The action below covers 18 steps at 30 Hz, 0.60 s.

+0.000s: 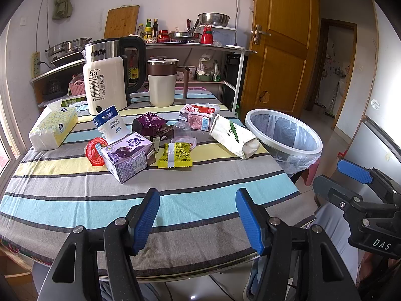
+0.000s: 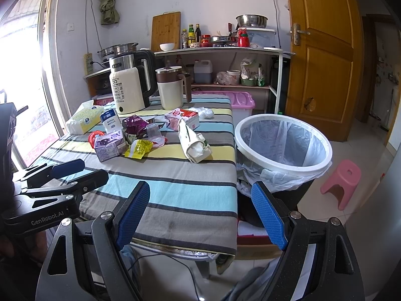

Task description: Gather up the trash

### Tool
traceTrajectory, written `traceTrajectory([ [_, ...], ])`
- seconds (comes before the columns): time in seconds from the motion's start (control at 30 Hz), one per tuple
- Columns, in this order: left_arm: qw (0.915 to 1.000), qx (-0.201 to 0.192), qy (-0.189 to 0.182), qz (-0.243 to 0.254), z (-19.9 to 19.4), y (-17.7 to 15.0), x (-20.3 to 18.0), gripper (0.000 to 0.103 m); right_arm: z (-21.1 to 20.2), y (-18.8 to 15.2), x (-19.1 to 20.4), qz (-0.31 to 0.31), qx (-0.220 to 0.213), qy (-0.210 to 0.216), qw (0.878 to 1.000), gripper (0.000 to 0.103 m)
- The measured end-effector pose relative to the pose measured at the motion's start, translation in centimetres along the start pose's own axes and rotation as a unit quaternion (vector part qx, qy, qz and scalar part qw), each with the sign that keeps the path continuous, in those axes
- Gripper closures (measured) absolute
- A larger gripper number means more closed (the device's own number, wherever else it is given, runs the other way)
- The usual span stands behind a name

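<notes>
Trash lies on the striped table: a purple carton, a yellow wrapper, a red jelly cup, a clear plastic cup, a purple wrapper, a pink carton, a blue-white pouch and a white paper packet. A white bin with a clear liner stands right of the table; it also shows in the right wrist view. My left gripper is open and empty over the near table edge. My right gripper is open and empty near the table's front right corner.
A tissue pack, an electric kettle and a cream jug stand at the table's back. Shelves with cookware lie behind. A pink stool sits on the floor right of the bin. A wooden door stands open.
</notes>
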<state>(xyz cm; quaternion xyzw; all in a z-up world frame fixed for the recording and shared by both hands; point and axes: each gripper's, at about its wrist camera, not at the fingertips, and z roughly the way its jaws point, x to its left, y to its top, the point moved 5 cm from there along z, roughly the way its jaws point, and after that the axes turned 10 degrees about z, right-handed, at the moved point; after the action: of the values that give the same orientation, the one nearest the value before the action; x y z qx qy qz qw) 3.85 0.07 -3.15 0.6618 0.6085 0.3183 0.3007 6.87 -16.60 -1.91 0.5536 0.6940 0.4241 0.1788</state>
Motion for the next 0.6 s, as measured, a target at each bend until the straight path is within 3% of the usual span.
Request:
traceTrajectory([
  [0.6, 1.0000, 0.001, -0.002, -0.001, 0.05, 0.24, 0.12, 0.040, 0.01, 0.03, -0.14, 0.000, 0.001, 0.000, 1.000, 0.020],
])
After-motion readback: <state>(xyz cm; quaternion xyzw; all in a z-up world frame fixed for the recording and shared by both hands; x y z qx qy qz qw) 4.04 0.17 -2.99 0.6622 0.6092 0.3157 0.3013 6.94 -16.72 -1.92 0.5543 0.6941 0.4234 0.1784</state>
